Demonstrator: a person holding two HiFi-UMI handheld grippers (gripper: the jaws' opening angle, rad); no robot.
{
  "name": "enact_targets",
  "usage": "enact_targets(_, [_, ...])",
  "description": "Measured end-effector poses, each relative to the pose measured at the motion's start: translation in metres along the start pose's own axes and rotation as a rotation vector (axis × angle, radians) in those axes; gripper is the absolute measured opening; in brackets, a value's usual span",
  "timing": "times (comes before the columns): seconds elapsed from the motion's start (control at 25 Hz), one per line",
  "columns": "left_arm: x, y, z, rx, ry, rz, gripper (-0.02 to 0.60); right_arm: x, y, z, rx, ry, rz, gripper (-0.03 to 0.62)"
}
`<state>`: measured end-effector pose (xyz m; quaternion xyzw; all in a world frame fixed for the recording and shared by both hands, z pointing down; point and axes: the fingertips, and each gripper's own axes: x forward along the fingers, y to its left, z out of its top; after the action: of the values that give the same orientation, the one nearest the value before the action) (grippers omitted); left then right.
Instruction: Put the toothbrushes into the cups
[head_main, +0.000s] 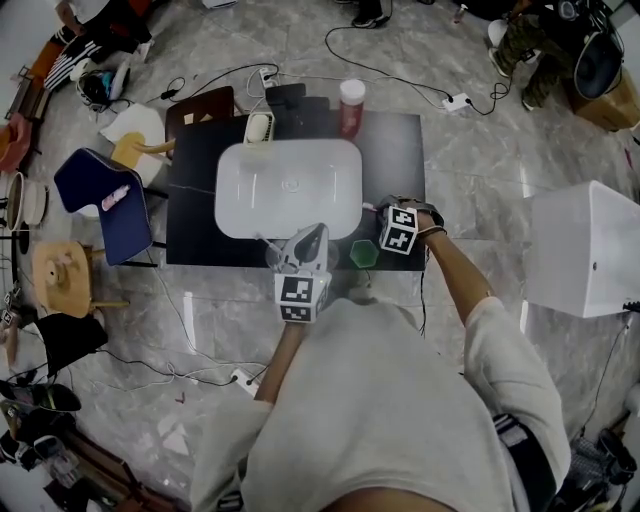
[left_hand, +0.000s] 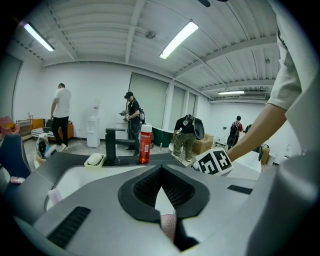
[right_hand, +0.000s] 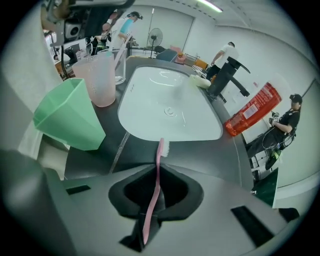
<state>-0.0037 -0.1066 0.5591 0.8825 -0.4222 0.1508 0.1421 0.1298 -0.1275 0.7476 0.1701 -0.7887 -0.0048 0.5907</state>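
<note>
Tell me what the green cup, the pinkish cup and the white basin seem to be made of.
Green cup: probably opaque matte plastic; even colour, faceted walls.
Pinkish cup: likely translucent plastic; the background shows faintly through it.
White basin: glossy ceramic or similar; bright highlights sit on its smooth surface.

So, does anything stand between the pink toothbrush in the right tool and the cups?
Nothing visible does. The right tool is shut on the pink toothbrush; the green cup and pink cup stand to its left in that tool's view, with only bare dark counter between.
</note>
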Motion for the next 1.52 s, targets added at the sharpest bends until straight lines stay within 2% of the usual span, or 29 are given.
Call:
enact_targets(0.2, [-0.002,0.002,-0.001,0.009,-0.006,0.007,0.026,-0.013,-0.006,0.003,0.094,-0.072,-0.055,0.037])
enact_targets(0.52, [-0.002,-0.005,0.005,0.017,-0.013,-0.016,0.026,-0.064,-0.027,0.017,0.440,-0.297,-0.185,0.037])
enact_targets(0.96, [-0.005,-0.016,0.006,0.031,-0.024,-0.059,0.026,-0.139,-0.028,0.030,0.777,-0.598,-0.326,0.035])
enact_targets(1.16, [-0.008,-0.018,0.009,0.041,-0.032,-0.068,0.026,-0.170,-0.026,0.042,0.835,-0.706,-0.371,0.035])
enact_targets(1.52, [-0.016,-0.018,0.012,0.044,-0.044,-0.062,0.026,-0.216,-0.016,0.071,0.802,-0.826,-0.422,0.035])
